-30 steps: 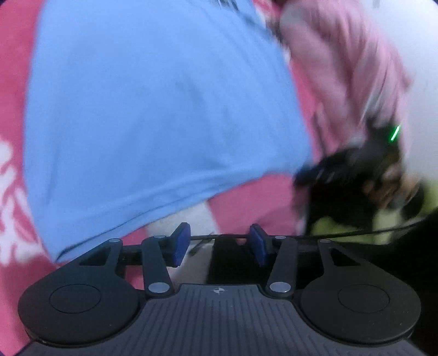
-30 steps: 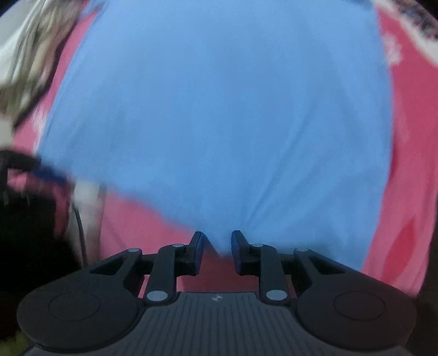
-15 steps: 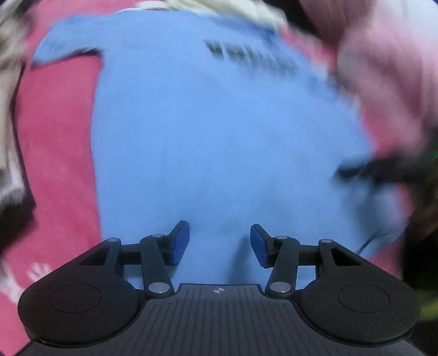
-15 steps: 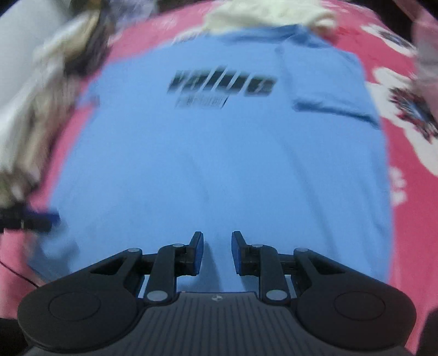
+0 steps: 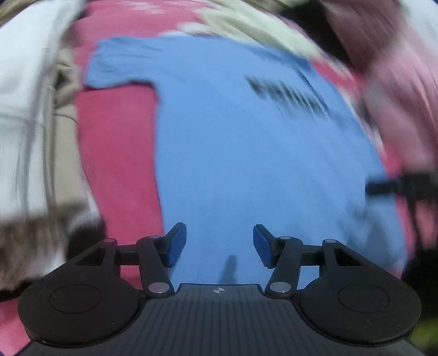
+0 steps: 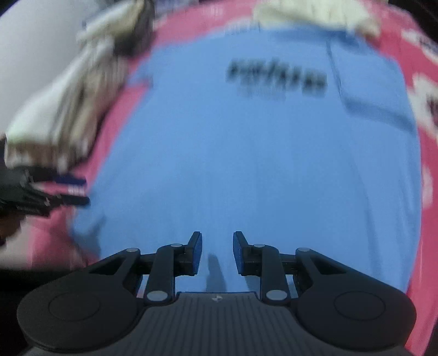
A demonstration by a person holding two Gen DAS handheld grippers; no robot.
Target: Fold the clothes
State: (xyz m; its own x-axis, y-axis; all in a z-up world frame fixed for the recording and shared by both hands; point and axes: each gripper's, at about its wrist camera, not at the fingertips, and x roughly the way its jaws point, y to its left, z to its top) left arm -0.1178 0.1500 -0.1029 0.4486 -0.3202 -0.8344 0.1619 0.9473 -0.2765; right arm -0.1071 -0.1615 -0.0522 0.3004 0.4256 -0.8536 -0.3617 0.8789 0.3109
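Blue shirt lies flat on the pink sheet, ahead of and beneath both tools. Left hand-held gripper has just been opening, nothing between its jaws. Right hand-held gripper likewise, its gap narrower.

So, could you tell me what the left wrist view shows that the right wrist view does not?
Only the left wrist view shows a pink garment at the right edge. Only the right wrist view shows the white patterns on the pink bedspread. Both share the blue T-shirt lying flat with dark lettering, the cream cloth beyond its collar, and open, empty jaws on the left gripper and right gripper, which have just been opening.
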